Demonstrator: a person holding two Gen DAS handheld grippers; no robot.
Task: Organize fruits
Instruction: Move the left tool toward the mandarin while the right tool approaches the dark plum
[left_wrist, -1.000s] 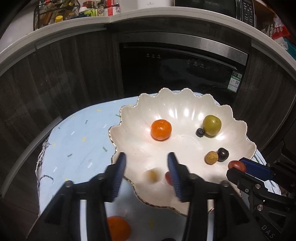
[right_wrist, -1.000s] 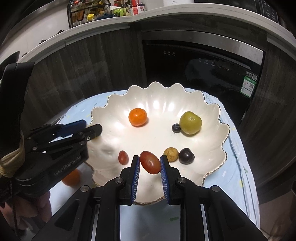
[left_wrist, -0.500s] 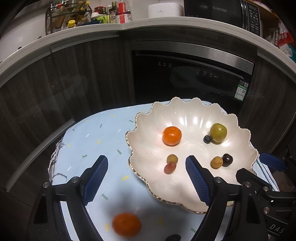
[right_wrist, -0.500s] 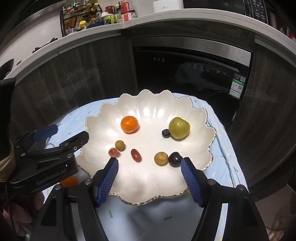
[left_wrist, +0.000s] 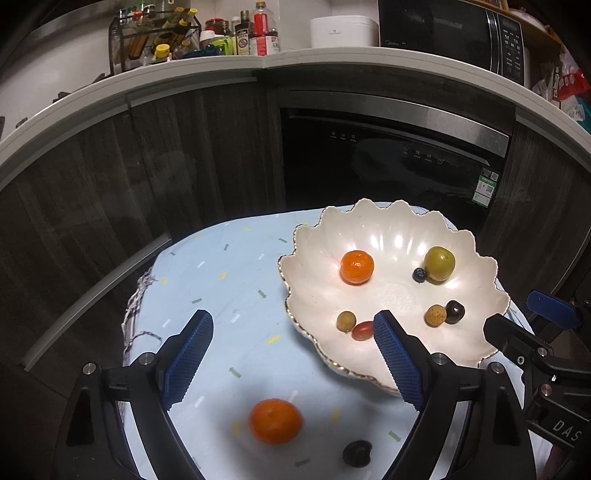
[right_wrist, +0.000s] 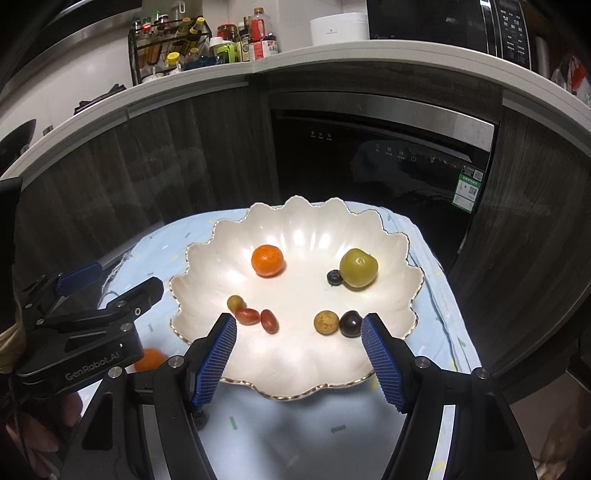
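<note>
A white scalloped bowl sits on a light blue cloth. It holds a tangerine, a green fruit, a blueberry, a small green fruit, two red grape tomatoes, a brown longan and a dark fruit. On the cloth, in front of the bowl, lie another tangerine and a dark fruit. My left gripper is open and empty above that tangerine. My right gripper is open and empty over the bowl's near rim.
The small table's cloth ends at a frayed left edge. Dark cabinets and a built-in dishwasher stand behind. A counter above carries bottles and a microwave.
The right gripper let a red tomato go into the bowl and opened wide. The left gripper also opened. Both pulled back from the bowl, the left one toward the loose tangerine.
</note>
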